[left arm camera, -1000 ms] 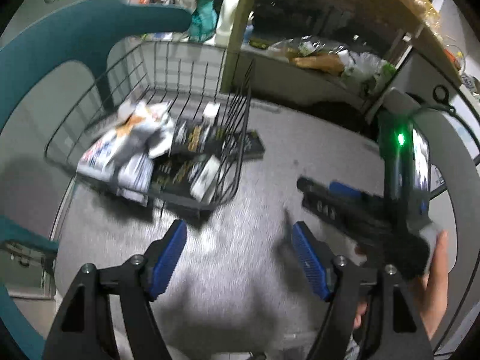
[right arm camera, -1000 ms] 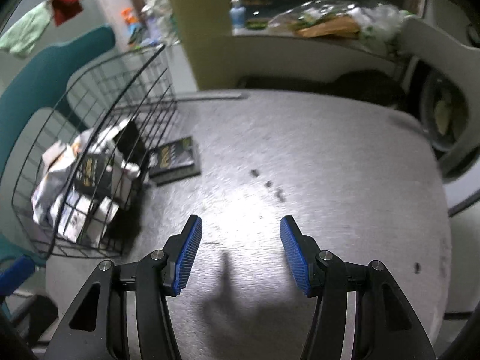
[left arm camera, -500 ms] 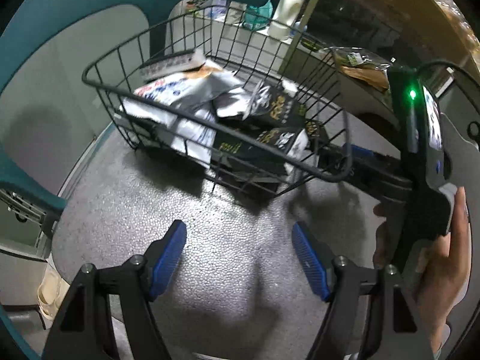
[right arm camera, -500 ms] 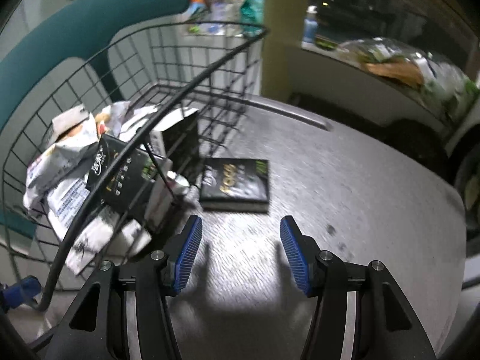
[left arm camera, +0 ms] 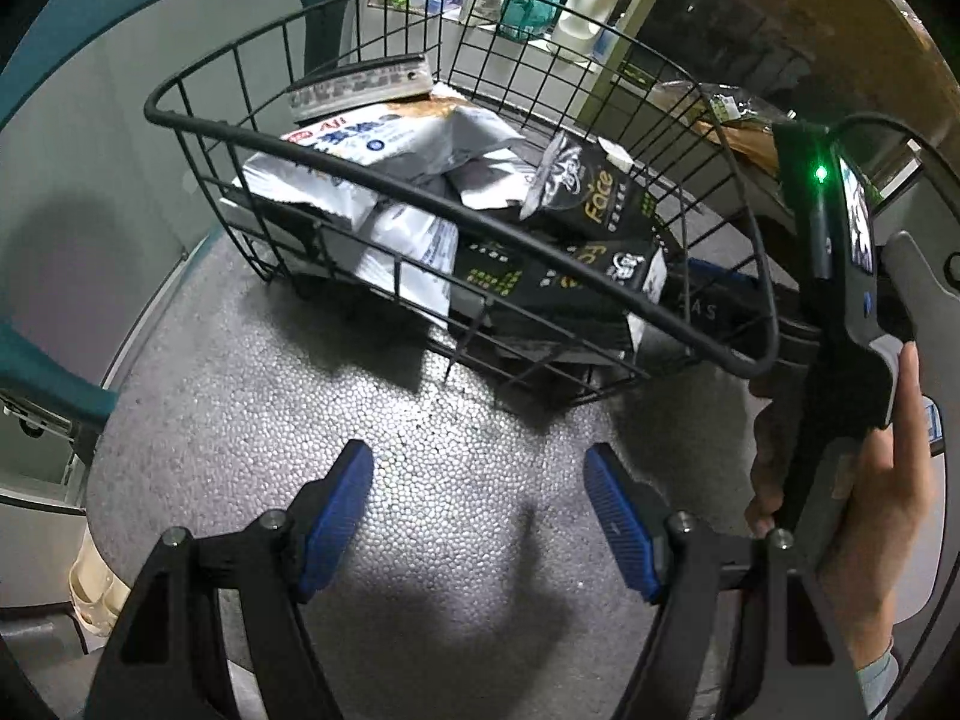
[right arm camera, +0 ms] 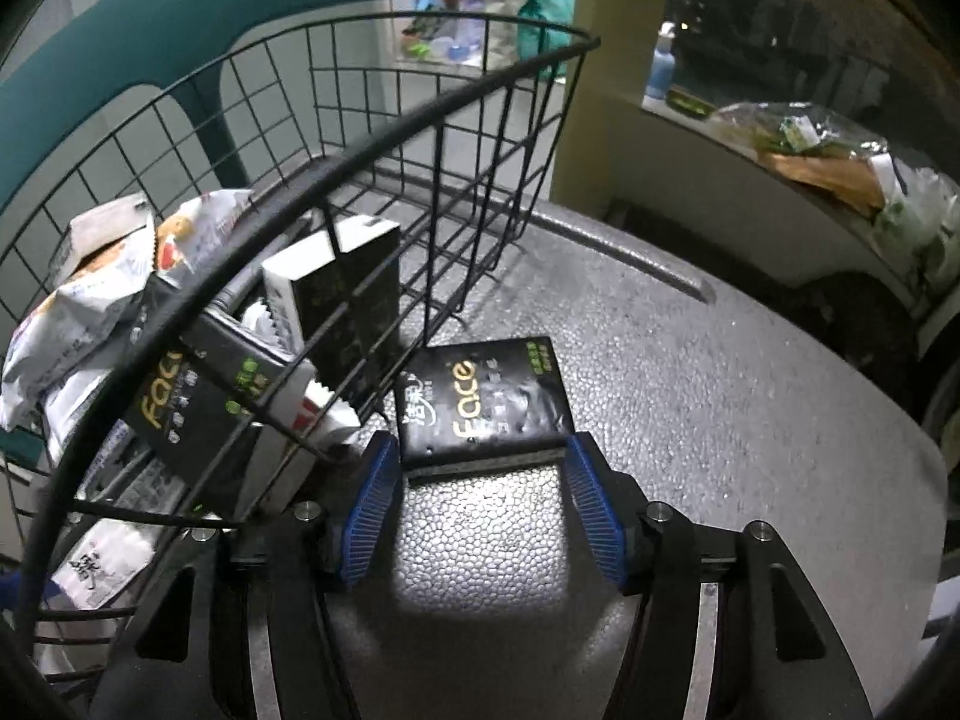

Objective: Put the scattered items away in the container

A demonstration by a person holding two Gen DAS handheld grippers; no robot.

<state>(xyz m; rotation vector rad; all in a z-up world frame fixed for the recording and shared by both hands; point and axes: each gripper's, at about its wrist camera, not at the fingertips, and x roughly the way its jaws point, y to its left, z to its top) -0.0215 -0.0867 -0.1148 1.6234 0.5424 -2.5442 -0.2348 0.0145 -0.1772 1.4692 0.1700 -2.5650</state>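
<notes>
A black wire basket (left arm camera: 420,192) (right arm camera: 372,138) stands on the grey table and holds several black "Face" tissue packs (left arm camera: 600,204) and white packets (left arm camera: 384,144). One black "Face" pack (right arm camera: 480,402) lies flat on the table just right of the basket. My right gripper (right arm camera: 480,462) is open, its fingertips at either side of the pack's near edge. My left gripper (left arm camera: 480,480) is open and empty over the table in front of the basket. The right gripper's body and the hand holding it (left arm camera: 840,312) show at the right in the left wrist view.
A teal chair back (right arm camera: 198,18) stands behind the basket. A ledge with plastic bags (right arm camera: 840,162) and bottles (left arm camera: 582,0) runs behind the table. The table edge (left arm camera: 138,348) curves at the left.
My right gripper has moved forward to the black pack on the table, which now sits between its fingertips. My left gripper has come closer to the basket's front.
</notes>
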